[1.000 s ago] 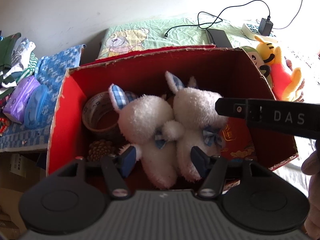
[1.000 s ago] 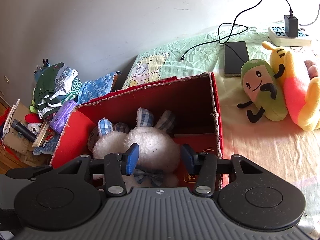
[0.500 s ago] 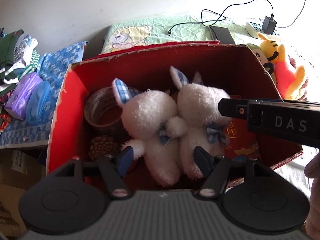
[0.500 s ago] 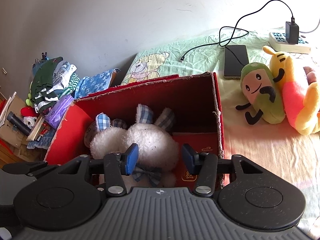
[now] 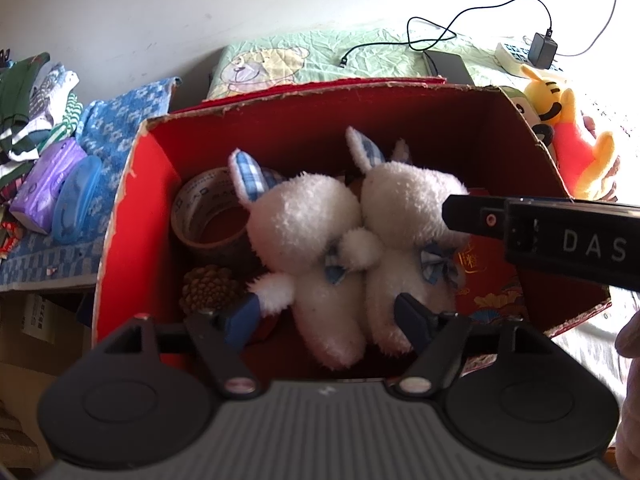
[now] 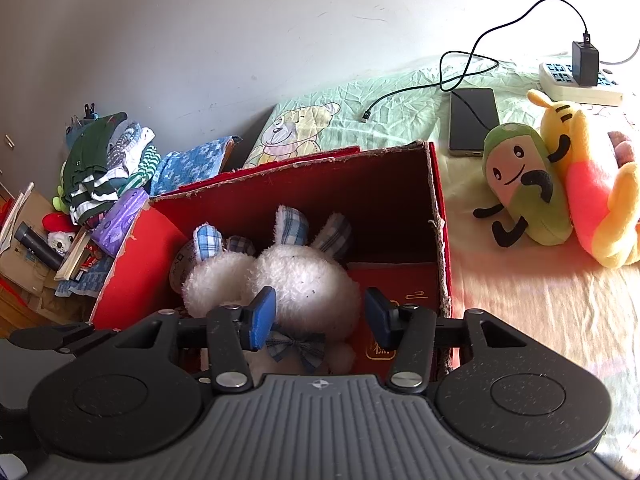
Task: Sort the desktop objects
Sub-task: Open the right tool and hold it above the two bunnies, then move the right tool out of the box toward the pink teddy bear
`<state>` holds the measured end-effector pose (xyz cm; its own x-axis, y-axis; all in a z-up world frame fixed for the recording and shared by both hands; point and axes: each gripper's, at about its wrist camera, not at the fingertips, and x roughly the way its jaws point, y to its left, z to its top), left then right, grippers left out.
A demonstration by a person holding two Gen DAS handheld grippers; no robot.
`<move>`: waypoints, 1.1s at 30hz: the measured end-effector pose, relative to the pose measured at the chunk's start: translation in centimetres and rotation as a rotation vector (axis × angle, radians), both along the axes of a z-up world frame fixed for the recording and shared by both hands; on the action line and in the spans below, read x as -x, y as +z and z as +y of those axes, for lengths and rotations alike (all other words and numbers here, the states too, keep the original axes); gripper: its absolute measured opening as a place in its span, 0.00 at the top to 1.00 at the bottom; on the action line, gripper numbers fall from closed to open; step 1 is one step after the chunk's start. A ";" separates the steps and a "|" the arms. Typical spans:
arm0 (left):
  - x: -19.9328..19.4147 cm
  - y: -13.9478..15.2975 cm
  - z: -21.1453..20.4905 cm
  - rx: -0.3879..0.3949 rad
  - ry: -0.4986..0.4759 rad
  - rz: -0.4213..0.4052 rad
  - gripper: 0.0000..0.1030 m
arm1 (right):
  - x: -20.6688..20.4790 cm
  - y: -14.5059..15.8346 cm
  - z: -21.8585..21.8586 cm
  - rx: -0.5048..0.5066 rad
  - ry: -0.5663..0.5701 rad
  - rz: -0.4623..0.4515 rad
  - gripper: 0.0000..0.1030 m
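Two white plush rabbits with blue checked ears (image 5: pixel 352 232) (image 6: pixel 304 276) lie side by side inside the red cardboard box (image 5: pixel 132 200) (image 6: pixel 436 200), beside a tape roll (image 5: pixel 212 216), a pine cone (image 5: pixel 208 288) and a red envelope (image 5: pixel 492 288). My left gripper (image 5: pixel 328 318) hovers open above the rabbits' legs, touching nothing. My right gripper (image 6: pixel 318 314) is open too, above the right rabbit; its body crosses the left wrist view as a black bar. A green plush (image 6: pixel 524 184) and a yellow plush (image 6: pixel 596 184) lie on the bed right of the box.
A phone (image 6: pixel 474 120), a charging cable and a power strip (image 6: pixel 580 80) lie on the green sheet behind the box. Folded clothes (image 6: pixel 104 168), a purple tissue pack (image 5: pixel 44 188) and a blue case (image 5: pixel 76 196) sit left of the box. A wall stands behind.
Both grippers have drawn back and up a little from the box, staying open. The rabbits lie where they were.
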<state>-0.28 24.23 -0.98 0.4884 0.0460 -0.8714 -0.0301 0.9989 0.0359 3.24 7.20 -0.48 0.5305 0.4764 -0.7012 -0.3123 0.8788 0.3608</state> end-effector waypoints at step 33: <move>3.5 5.1 -2.9 0.008 -0.100 -0.203 0.31 | 1.7 1.7 -4.1 -0.229 0.019 -0.031 0.45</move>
